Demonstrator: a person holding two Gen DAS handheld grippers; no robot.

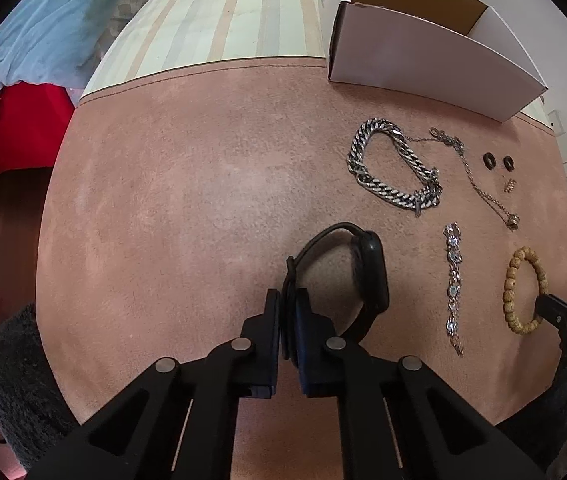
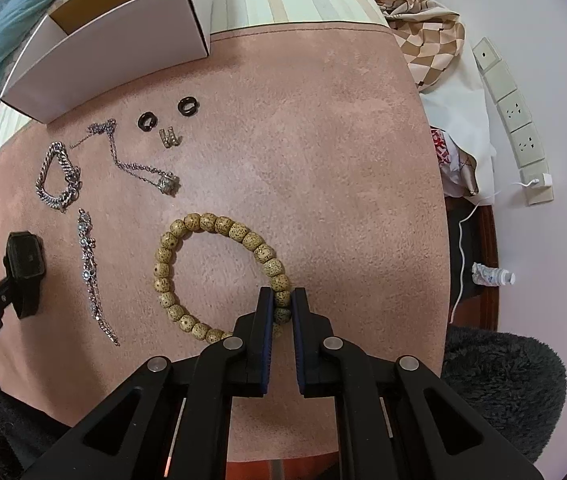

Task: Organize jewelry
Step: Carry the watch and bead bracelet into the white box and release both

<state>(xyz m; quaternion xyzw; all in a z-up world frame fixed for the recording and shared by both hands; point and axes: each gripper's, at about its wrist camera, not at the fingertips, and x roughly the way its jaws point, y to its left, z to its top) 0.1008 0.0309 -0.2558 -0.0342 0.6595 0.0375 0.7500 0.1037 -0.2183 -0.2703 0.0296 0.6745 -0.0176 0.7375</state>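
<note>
The black watch [image 1: 367, 276] stands on edge on the pink surface [image 1: 187, 184], its face turned sideways and its strap looping back toward the camera; the left tool [image 1: 285, 304] is clamped narrow on the strap, pointing straight down. To its right the crystal bracelet [image 1: 454, 286] lies stretched out straight, its long axis running from near to far. Beyond that lies the bead bracelet [image 2: 219, 276], an open ring flat on the surface, and the right tool [image 2: 282, 300] is pinched on the beads at its near right side, also pointing down. Farther off, the thick silver chain [image 1: 393, 164] lies in a loose loop, with the thin necklace [image 1: 479, 184] trailing beside it, its pendant end toward the camera. Two dark rings [image 2: 165, 114] and a small gold piece [image 2: 169, 138] sit just past the necklace. The white box [image 1: 423, 52] stands open at the far edge of the surface, its long side slanted, partly over a striped cloth [image 1: 223, 16].
</note>
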